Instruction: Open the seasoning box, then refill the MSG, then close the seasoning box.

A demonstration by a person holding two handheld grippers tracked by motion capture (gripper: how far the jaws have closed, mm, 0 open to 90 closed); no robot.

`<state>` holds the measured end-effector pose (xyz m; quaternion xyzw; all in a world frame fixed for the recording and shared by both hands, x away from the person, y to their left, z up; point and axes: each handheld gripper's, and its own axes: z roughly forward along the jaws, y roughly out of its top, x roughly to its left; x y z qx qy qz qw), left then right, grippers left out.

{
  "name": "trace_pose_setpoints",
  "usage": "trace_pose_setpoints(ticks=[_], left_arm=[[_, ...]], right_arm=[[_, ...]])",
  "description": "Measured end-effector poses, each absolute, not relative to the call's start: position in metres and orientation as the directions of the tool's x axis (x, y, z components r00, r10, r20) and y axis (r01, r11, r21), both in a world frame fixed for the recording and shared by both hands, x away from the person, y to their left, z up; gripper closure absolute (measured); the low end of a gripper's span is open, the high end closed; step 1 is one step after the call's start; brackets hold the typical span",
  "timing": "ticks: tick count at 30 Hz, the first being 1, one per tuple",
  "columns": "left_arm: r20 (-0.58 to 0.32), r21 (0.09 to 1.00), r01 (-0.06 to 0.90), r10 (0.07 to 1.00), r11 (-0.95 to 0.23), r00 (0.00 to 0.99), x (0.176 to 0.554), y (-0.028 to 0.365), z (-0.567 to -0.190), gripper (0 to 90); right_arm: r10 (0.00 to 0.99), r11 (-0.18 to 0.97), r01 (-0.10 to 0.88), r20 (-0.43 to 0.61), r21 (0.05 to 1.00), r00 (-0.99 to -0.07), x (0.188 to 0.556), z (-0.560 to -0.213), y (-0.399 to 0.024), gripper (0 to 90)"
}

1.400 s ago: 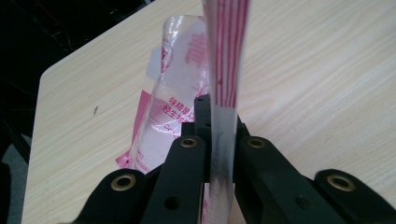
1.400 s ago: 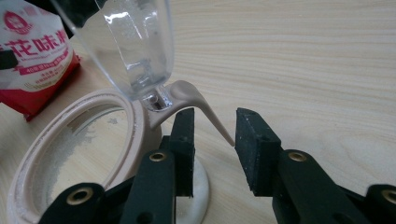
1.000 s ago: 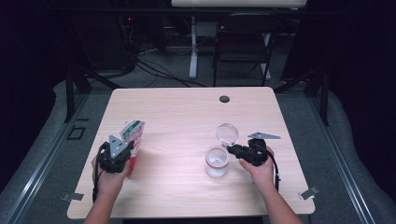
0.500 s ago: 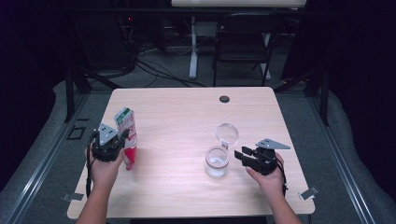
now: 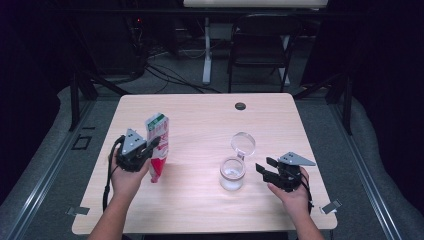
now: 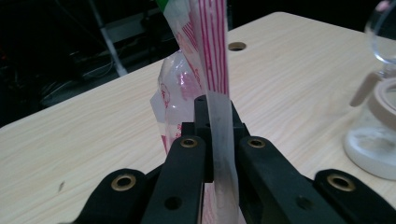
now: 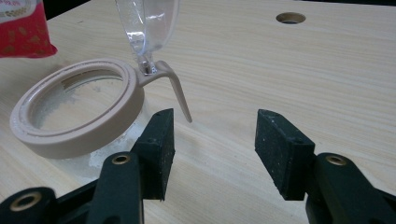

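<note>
Pouch [image 5: 158, 146] up off the counter's [image 5: 200, 120] left side, pinched tight along its edge in the left hand-held gripper [image 5: 150, 148]. In the left gripper view the two black jaws squeeze the clear seam of the pouch [image 6: 219, 130] between them, red stripes rising above, a green corner at the very top. From above, its lower end hangs at the counter surface; touching or just clear, I can't say.

Over on the right, the jar [image 5: 233, 172] stands on the counter, beige rim, hinged clear lid [image 5: 243, 144] flipped up behind it. The right hand-held gripper [image 5: 266, 169] sits just beside the jar, jaws spread and nothing between them. They have just been opening. In the right gripper view the left jaw is next to the jar's [image 7: 74, 121] wall, the beige latch [image 7: 175, 93] pointing down toward the gap, bare counter [image 7: 280, 70] beyond.
</note>
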<state>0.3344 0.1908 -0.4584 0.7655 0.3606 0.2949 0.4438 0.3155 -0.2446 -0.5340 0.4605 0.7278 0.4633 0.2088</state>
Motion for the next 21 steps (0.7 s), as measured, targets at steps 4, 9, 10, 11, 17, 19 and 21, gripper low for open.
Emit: trace_pose_setpoints(ticks=[4, 9, 10, 11, 17, 19, 21], left_arm=[[0.151, 0.878, 0.272, 0.768, -0.394, 0.623, 0.330, 0.170, -0.464, 90.0], [0.203, 0.867, 0.212, 0.708, -0.452, 0.677, 0.323, 0.143, -0.468, 90.0], [0.209, 0.865, 0.203, 0.698, -0.459, 0.685, 0.322, 0.140, -0.468, 90.0], [0.211, 0.865, 0.194, 0.686, -0.463, 0.696, 0.320, 0.135, -0.468, 90.0], [0.201, 0.865, 0.154, 0.610, -0.478, 0.766, 0.313, 0.118, -0.472, 90.0], [0.176, 0.869, 0.161, 0.596, -0.468, 0.784, 0.312, 0.117, -0.475, 90.0], [0.170, 0.868, 0.153, 0.571, -0.473, 0.803, 0.311, 0.118, -0.477, 90.0]], right_arm=[[0.866, 0.159, 0.474, 0.108, 0.866, -0.489, 0.314, -0.533, -0.245, 47.0], [0.872, 0.178, 0.461, 0.078, 0.870, -0.484, 0.314, -0.533, -0.244, 47.4], [0.872, 0.177, 0.454, 0.075, 0.873, -0.485, 0.313, -0.533, -0.244, 48.4], [0.874, 0.177, 0.451, 0.071, 0.875, -0.481, 0.313, -0.533, -0.245, 49.0], [0.868, 0.156, 0.439, 0.090, 0.885, -0.489, 0.311, -0.530, -0.248, 55.2], [0.863, 0.179, 0.423, 0.064, 0.889, -0.500, 0.310, -0.529, -0.248, 57.6], [0.860, 0.194, 0.407, 0.045, 0.893, -0.509, 0.309, -0.525, -0.248, 58.9]])
